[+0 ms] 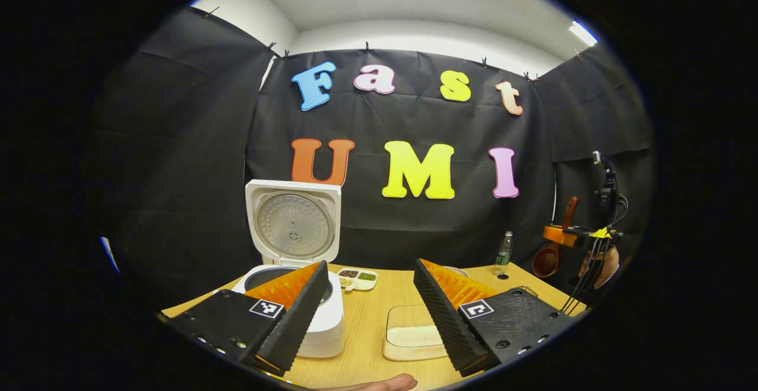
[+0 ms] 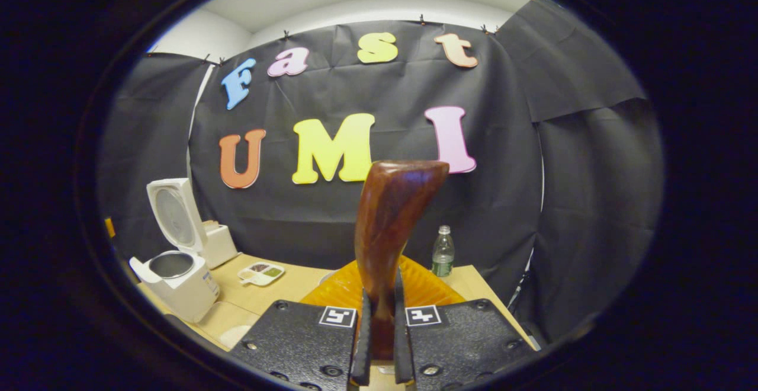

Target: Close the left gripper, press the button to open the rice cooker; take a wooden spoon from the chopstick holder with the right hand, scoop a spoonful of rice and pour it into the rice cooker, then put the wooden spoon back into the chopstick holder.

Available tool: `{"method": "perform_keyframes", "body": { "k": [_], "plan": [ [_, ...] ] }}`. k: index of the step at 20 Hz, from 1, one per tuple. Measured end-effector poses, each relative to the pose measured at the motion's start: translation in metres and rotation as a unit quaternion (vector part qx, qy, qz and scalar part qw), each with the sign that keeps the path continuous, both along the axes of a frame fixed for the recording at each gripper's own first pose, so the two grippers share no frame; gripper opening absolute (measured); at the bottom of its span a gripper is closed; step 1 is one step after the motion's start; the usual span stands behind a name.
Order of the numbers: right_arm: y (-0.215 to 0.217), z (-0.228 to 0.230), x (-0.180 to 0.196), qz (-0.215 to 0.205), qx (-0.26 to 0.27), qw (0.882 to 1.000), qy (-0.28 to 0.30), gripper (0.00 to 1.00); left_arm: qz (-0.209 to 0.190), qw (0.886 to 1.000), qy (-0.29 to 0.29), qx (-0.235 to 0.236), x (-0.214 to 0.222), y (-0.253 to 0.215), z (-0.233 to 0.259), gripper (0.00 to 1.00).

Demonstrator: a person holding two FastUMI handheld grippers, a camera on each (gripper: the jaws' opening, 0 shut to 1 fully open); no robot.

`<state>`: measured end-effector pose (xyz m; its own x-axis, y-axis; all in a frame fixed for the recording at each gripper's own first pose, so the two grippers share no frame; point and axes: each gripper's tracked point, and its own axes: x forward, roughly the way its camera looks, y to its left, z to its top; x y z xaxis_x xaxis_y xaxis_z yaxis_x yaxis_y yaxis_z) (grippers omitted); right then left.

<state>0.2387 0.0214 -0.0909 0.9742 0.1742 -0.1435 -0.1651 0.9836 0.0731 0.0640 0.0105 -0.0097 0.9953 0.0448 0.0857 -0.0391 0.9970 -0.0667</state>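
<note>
While the wooden spoon stands upright, clamped by its handle in my right tongs raised over the surface, the rice cooker at left sits lid-up, scooping, pouring and return outstanding, my left tongs apart, level before it.

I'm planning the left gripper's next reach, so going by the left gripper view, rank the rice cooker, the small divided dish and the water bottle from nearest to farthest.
1. Rice cooker: behind the left gripper's left finger, lid up.
2. Divided dish: mid-table, past the cooker.
3. Water bottle: far right edge, by the wall.
</note>
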Motion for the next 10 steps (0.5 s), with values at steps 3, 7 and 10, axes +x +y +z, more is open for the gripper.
{"method": "perform_keyframes", "body": {
  "k": [3,7,10],
  "plan": [
    [-0.009,-0.037,0.018,-0.004,0.019,0.999,0.036,0.18,0.009,1.0,-0.012,0.013,0.017,0.01,0.011,0.92],
    [-0.017,-0.08,0.039,-0.009,0.042,0.996,0.075,0.18,0.02,1.0,-0.011,-0.014,0.04,0.026,0.015,0.92],
    [-0.028,-0.087,0.042,-0.024,0.042,0.997,0.068,0.23,0.024,0.999,-0.017,-0.015,0.052,0.038,0.024,0.92]
  ]
}}
